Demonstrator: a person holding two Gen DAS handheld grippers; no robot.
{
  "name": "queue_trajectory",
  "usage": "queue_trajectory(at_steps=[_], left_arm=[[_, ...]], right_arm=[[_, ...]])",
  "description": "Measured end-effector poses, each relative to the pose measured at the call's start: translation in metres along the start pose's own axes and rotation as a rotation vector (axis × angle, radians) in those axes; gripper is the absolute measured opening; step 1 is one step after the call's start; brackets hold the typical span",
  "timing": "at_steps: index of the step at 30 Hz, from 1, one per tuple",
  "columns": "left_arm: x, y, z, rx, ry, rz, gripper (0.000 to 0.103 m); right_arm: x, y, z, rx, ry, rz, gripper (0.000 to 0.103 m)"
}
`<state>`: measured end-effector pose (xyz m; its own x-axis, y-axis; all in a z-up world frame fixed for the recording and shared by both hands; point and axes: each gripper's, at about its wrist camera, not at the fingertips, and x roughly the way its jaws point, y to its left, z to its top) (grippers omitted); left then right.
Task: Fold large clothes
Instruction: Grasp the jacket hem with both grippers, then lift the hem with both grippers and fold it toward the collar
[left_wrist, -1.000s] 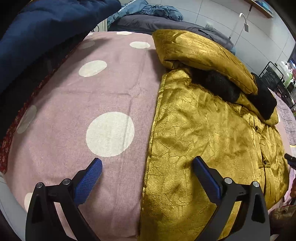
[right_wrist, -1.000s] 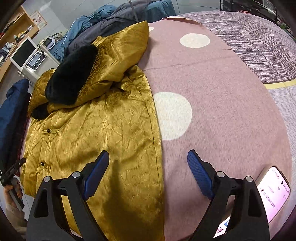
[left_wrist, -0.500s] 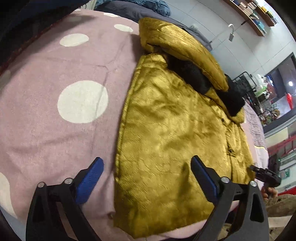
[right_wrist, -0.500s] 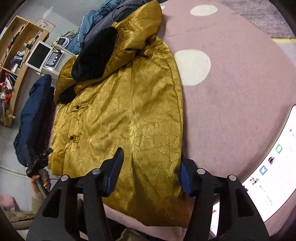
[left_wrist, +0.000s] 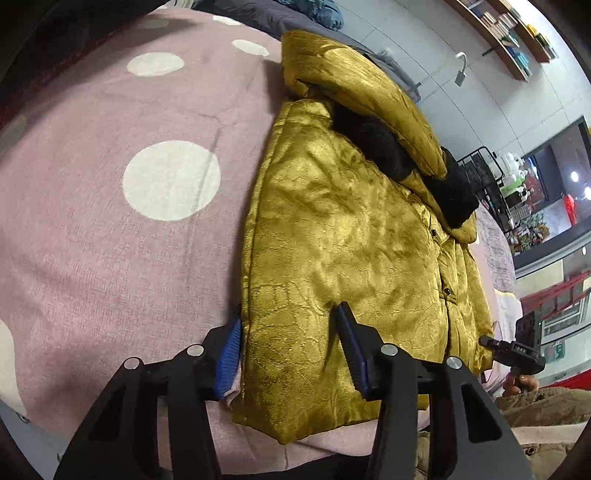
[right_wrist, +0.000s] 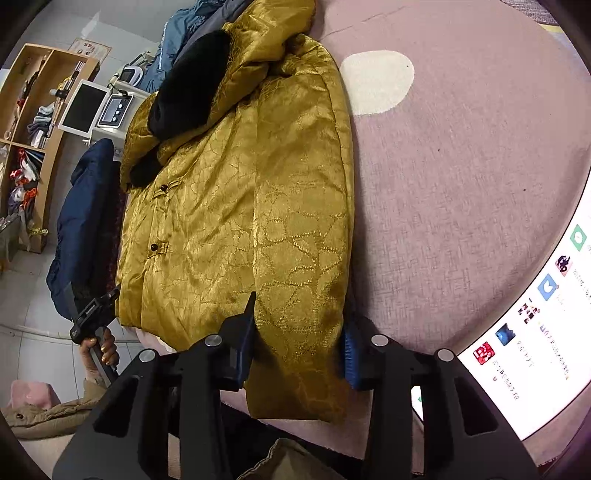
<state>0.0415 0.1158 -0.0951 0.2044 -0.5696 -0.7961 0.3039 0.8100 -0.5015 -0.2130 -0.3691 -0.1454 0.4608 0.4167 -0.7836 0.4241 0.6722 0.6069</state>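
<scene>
**Two grippers close on the hem of a gold coat**

A gold brocade coat (left_wrist: 343, 236) lies spread flat on a pink bedspread with large white dots (left_wrist: 110, 229), its hood and black fur trim (left_wrist: 391, 155) at the far end and its hem at the near edge of the bed. The left gripper (left_wrist: 291, 350) straddles the coat's near left corner: one blue pad sits just outside the side edge, the other rests on top of the fabric, and the jaws are closing with the corner between them; whether the pads already press on the cloth cannot be told. The right gripper (right_wrist: 299, 339) does the same at the near right corner, one pad on the coat's face, the other against its outer edge, jaws closing around the padded hem, with the same doubt about a firm grip. In the right wrist view a hand (right_wrist: 101, 347) holds the left tool's handle at the bed's edge, beside a dark blue garment (right_wrist: 85, 229). A lit phone screen (right_wrist: 532, 325) fills the lower right of that view. Wooden shelves (right_wrist: 33, 122) stand against the far wall.
</scene>
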Motion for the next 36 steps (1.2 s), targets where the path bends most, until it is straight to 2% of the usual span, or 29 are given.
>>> queue_trajectory(at_steps=[1,2,3,5,7,8,10,14,18,22,25,30,33,36], left_arm=[[-0.002,-0.002,0.0,0.004,-0.005,0.0,0.045],[-0.004,-0.002,0.001,0.003,-0.011,-0.003,0.038],[-0.006,-0.002,0.001,-0.006,-0.019,-0.003,0.033],[-0.006,0.002,0.003,-0.035,-0.018,-0.018,0.015],[-0.005,0.0,0.002,-0.034,-0.006,-0.046,0.013],[-0.004,-0.004,0.001,-0.015,0.0,-0.032,0.012],[-0.007,-0.018,0.0,0.027,0.008,-0.03,0.01],[-0.044,-0.028,-0.003,0.053,-0.061,-0.116,0.009],[-0.079,-0.023,-0.018,0.092,-0.08,-0.168,0.009],[-0.093,-0.01,-0.052,0.14,-0.037,-0.179,0.009],[-0.088,0.002,-0.063,0.128,-0.004,-0.178,0.009],[-0.081,-0.005,-0.044,0.117,-0.048,-0.219,0.009],[-0.085,-0.016,-0.024,0.115,-0.121,-0.265,0.009],[-0.082,-0.031,0.009,0.121,-0.171,-0.263,0.009]], right_arm=[[0.0,0.001,0.0,-0.001,-0.001,-0.002,0.037],[0.001,0.001,-0.001,-0.004,0.001,-0.002,0.034],[0.002,0.001,-0.002,-0.003,0.01,0.005,0.026],[0.002,0.0,-0.004,0.0,0.011,0.012,0.021],[0.002,0.002,-0.005,-0.003,0.013,0.017,0.018],[0.001,0.004,-0.005,-0.003,0.008,0.02,0.017],[-0.004,0.006,-0.004,-0.007,0.005,0.034,0.015],[-0.03,0.014,-0.008,-0.04,0.005,0.105,0.012],[-0.055,0.016,-0.024,-0.089,0.055,0.093,0.011],[-0.079,0.013,-0.052,-0.11,0.12,0.138,0.01],[-0.089,0.002,-0.063,-0.058,0.135,0.176,0.01],[-0.079,0.01,-0.049,-0.056,0.127,0.208,0.01],[-0.072,0.027,-0.031,-0.105,0.118,0.219,0.01],[-0.068,0.046,-0.003,-0.142,0.086,0.188,0.01]])
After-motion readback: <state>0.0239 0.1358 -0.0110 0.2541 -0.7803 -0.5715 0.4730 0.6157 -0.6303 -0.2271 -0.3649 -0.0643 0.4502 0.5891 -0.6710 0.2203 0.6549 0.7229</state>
